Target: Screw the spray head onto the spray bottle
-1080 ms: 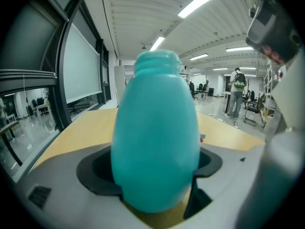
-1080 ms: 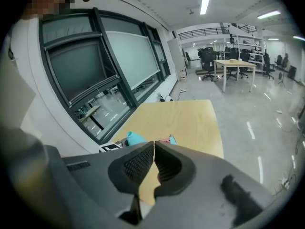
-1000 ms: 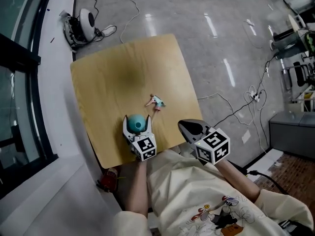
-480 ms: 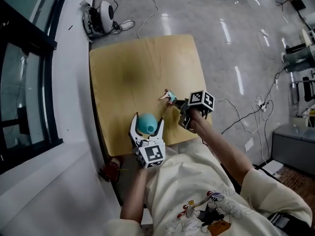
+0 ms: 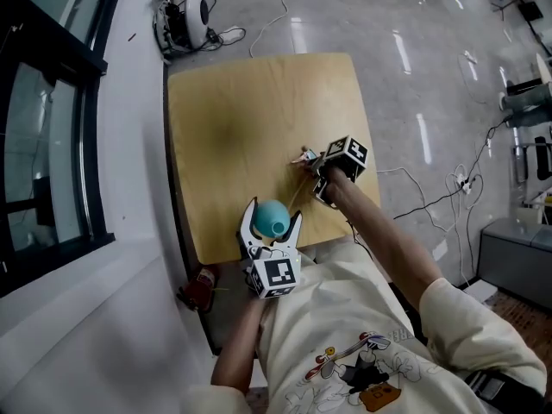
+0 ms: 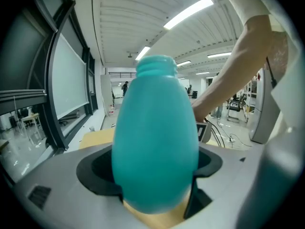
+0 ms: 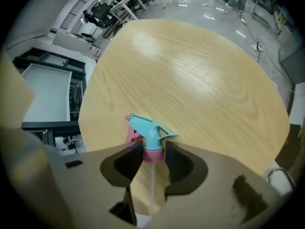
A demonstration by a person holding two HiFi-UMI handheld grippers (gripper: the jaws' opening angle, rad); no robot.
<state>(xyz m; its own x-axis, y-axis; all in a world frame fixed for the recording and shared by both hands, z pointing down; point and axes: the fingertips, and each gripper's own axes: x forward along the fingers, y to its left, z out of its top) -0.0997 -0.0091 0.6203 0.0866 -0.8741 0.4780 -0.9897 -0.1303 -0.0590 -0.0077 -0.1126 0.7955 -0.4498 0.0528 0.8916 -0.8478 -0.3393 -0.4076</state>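
Observation:
A teal spray bottle point(image 5: 270, 217) with no head on its threaded neck stands upright near the front edge of the wooden table point(image 5: 233, 102). My left gripper point(image 5: 272, 224) is shut on its body. It fills the left gripper view as the bottle point(image 6: 155, 128) between the left gripper's point(image 6: 155, 185) jaws. The spray head point(image 5: 304, 156), teal with a pink collar and trigger, lies on the table to the right. My right gripper point(image 5: 312, 166) is at it. In the right gripper view the spray head point(image 7: 148, 133) has its collar between the right gripper's point(image 7: 153, 151) jaws, which stand apart, close on both sides.
The table's right edge point(image 5: 366, 145) runs just beside the right gripper. On the floor lie a white device with cables point(image 5: 191, 14) beyond the table, more cables point(image 5: 448, 188) at the right, and a red object point(image 5: 200, 290) at the front left. A dark window frame point(image 5: 52, 145) lines the left.
My right gripper has moved from beside the person's body forward to the spray head and now has its collar between the jaws. The left gripper keeps hold of the bottle.

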